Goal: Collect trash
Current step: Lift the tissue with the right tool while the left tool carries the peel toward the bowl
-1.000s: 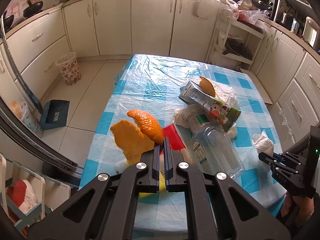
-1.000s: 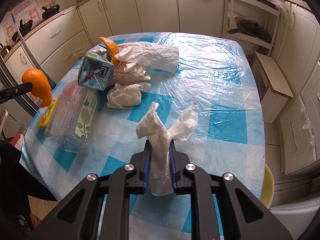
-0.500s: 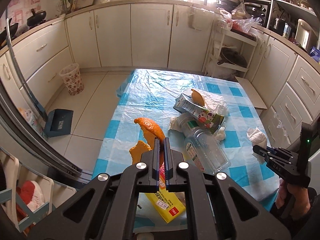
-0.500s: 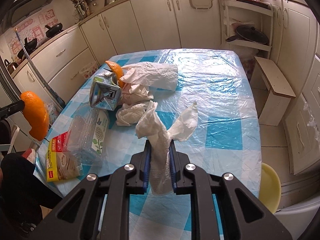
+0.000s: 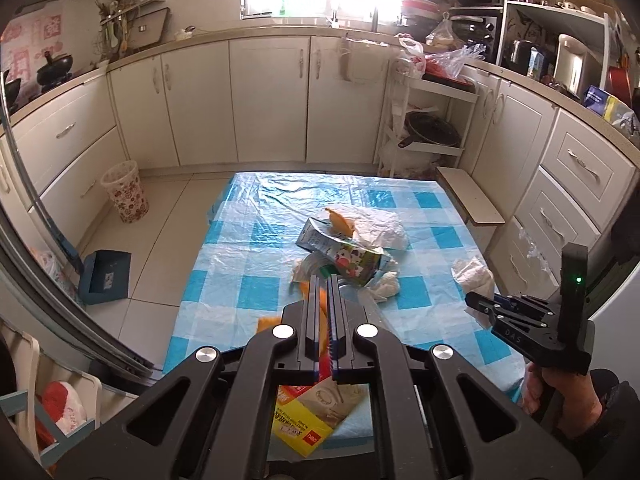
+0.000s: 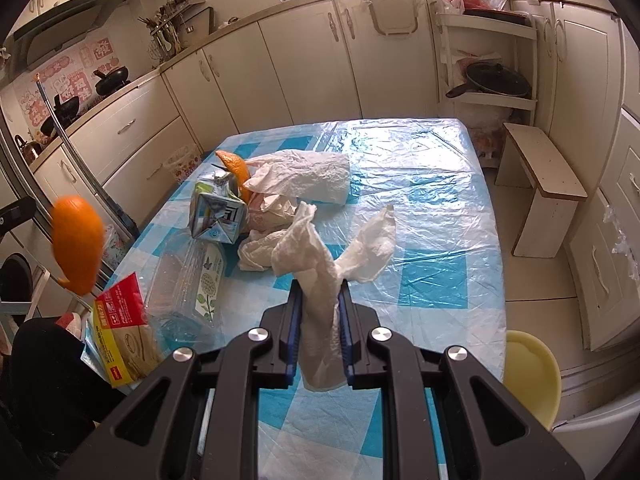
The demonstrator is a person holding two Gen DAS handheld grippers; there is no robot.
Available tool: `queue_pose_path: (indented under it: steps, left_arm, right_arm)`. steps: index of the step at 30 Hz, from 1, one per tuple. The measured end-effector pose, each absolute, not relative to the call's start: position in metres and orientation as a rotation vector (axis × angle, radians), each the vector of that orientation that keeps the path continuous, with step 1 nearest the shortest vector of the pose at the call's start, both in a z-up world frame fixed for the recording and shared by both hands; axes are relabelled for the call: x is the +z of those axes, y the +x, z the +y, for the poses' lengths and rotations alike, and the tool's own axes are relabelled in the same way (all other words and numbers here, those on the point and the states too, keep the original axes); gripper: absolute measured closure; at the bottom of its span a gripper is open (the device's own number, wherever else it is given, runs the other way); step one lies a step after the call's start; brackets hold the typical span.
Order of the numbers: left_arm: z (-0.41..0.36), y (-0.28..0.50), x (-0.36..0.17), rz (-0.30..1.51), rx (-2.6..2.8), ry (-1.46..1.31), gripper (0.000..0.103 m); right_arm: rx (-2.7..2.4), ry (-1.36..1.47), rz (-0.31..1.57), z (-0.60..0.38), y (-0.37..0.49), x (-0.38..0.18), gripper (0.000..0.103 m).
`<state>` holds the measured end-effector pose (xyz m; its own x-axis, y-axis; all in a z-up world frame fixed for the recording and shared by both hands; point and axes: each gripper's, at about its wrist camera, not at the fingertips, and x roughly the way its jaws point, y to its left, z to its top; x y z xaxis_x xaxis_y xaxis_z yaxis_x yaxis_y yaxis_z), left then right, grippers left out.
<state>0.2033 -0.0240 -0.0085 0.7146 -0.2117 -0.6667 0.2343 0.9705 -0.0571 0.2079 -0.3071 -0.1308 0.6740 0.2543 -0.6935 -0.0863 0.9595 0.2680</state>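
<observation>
My left gripper (image 5: 323, 280) is shut on an orange peel (image 6: 76, 240); in the left wrist view the peel (image 5: 268, 325) is mostly hidden behind the fingers. It is held high above the table's near-left edge. My right gripper (image 6: 320, 292) is shut on a crumpled white tissue (image 6: 320, 264), held above the table's near-right side; it also shows in the left wrist view (image 5: 474, 276). On the blue-checked tablecloth (image 6: 432, 208) lie a milk carton (image 6: 216, 212), a second orange peel (image 6: 236, 168), a clear plastic bottle (image 6: 188, 280), more tissues (image 6: 304, 176) and a red-yellow bag box (image 6: 120, 340).
A flowered waste basket (image 5: 126, 192) stands on the floor at the left by the cabinets. A blue dustpan (image 5: 104, 276) lies on the floor. A small bench (image 6: 540, 184) stands right of the table, a yellow stool (image 6: 528, 372) at the near-right corner.
Both grippers have risen and drawn back from the table with their loads. The orange peel has swung down behind the left fingers. The bag box now shows fully.
</observation>
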Motion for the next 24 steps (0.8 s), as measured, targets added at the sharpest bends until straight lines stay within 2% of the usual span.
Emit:
queue_pose_path:
  steps: [5,11,12,14,15,16,19,21,24]
  left_arm:
    - [-0.043,0.199,-0.008,0.730,-0.256,0.094,0.099]
    - [-0.026,0.212,-0.067,0.939,-0.202,0.122,0.099]
    - [-0.021,0.213,-0.077,0.969,-0.188,0.123,0.096]
    - [-0.010,0.217,-0.100,1.032,-0.168,0.140,0.080]
    - [-0.005,0.219,-0.109,1.050,-0.144,0.140,0.066]
    - [0.002,0.223,-0.117,1.068,-0.126,0.128,0.059]
    - [0.023,0.237,-0.136,1.136,-0.128,0.015,0.057]
    - [0.028,0.246,-0.144,1.153,-0.139,-0.019,0.052]
    - [0.027,0.255,-0.155,1.171,-0.156,-0.035,0.052]
  right_arm:
    - [0.187,0.236,0.800,-0.314,0.205,-0.128,0.085]
    - [0.178,0.261,0.793,-0.323,0.199,-0.125,0.081]
    - [0.176,0.263,0.795,-0.323,0.198,-0.125,0.080]
    - [0.176,0.269,0.799,-0.324,0.197,-0.126,0.080]
    - [0.178,0.272,0.801,-0.324,0.198,-0.126,0.080]
    - [0.180,0.274,0.803,-0.324,0.198,-0.126,0.080]
    - [0.184,0.264,0.806,-0.321,0.199,-0.127,0.080]
    - [0.185,0.261,0.812,-0.319,0.200,-0.128,0.080]
    - [0.185,0.259,0.821,-0.318,0.202,-0.130,0.080]
